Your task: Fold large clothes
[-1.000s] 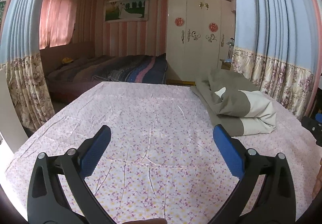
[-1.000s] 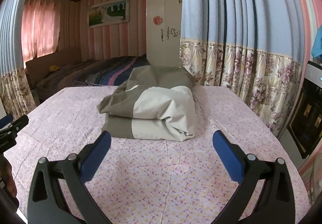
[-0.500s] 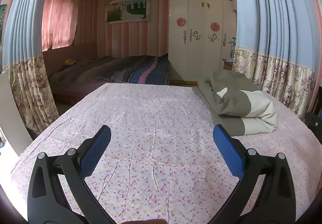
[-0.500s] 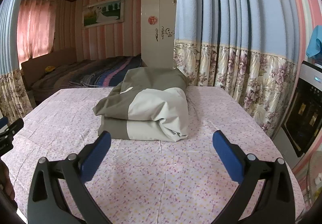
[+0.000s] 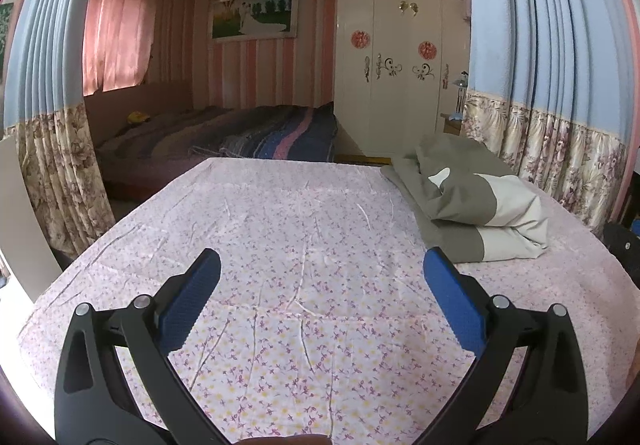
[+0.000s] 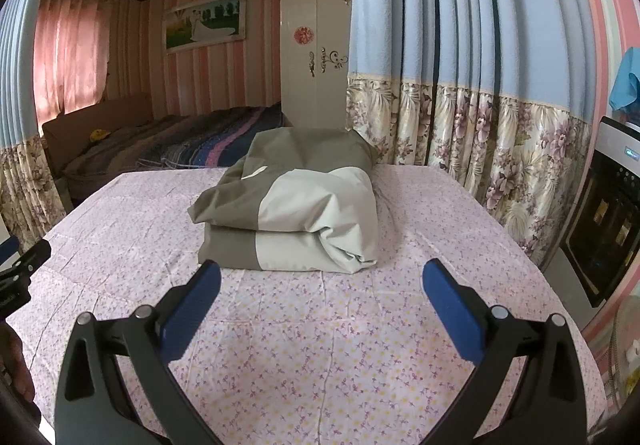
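Note:
A folded garment in olive grey and pale cream [image 6: 304, 213] lies in a thick bundle on the table covered with a pink floral cloth [image 6: 320, 345]. In the left wrist view the garment [image 5: 472, 205] sits at the far right of the table [image 5: 300, 265]. My right gripper [image 6: 320, 277] is open and empty, just in front of the bundle, not touching it. My left gripper [image 5: 320, 273] is open and empty above bare cloth, to the left of the bundle. The left gripper's tip also shows at the right wrist view's left edge [image 6: 20, 269].
Blue and floral curtains [image 6: 460, 105] hang close behind the table on the right. A bed with a striped blanket [image 5: 248, 133] and a white wardrobe [image 5: 396, 85] stand beyond the far edge. A dark appliance [image 6: 600, 237] stands at the right.
Both views have shifted slightly: the left wrist view has turned a little, and the right gripper has drawn a bit closer to the bundle. Both grippers stay open and empty.

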`<state>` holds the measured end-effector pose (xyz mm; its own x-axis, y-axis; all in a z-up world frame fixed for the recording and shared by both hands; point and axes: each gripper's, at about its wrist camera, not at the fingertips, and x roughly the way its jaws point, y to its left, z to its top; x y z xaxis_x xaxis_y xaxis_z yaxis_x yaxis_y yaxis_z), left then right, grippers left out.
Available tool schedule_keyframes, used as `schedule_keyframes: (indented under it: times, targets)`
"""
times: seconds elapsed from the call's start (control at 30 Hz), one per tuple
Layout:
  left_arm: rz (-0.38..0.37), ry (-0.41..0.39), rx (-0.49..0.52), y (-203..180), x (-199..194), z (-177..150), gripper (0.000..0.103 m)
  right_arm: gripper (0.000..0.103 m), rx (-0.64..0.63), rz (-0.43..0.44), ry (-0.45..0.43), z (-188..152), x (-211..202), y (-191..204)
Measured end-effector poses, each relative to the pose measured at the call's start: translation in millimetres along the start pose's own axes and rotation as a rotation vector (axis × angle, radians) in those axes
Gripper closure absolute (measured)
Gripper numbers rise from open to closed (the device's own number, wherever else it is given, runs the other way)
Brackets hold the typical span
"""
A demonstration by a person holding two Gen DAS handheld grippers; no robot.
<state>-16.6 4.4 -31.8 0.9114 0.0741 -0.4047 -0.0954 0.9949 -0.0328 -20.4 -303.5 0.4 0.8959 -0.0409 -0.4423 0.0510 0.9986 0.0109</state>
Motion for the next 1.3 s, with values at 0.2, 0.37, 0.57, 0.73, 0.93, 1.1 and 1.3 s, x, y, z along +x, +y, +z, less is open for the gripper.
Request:
schedule_keyframes:
  times: [0.2,0.37,0.57,0.73,0.93,1.1,1.3]
  targets:
    - [-0.011,0.008,-0.007,-0.6,-0.4,-1.4,0.003,0.002,0.006,0.003,0.002,-0.2,0.8,-1.8]
    - [-0.013,0.010,-0.006,-1.2,-0.4,-1.9,0.003,0.002,0.001,0.004,-0.002,-1.1,0.8,-1.6]
    - [-0.013,0.022,0.000,-3.0,2.0,-3.3,0.003,0.002,-0.001,0.004,0.004,-2.8,2.9,0.4]
    - [0.000,0.020,0.006,-3.3,4.3,-2.4,0.003,0.002,0.003,0.004,0.004,-2.9,3.7,0.2]
    - [-0.001,0.026,0.010,-5.4,8.3,-2.5,0.003,0.002,-0.001,0.006,0.011,-4.8,8.3,1.4]
    - [0.003,0.028,0.018,-7.6,9.1,-2.1,0.003,0.002,-0.001,0.005,0.012,-4.8,9.6,1.5]
    - [0.017,0.028,0.033,-8.6,11.3,-2.3,0.003,0.002,-0.002,0.006,0.013,-5.0,10.0,1.6]
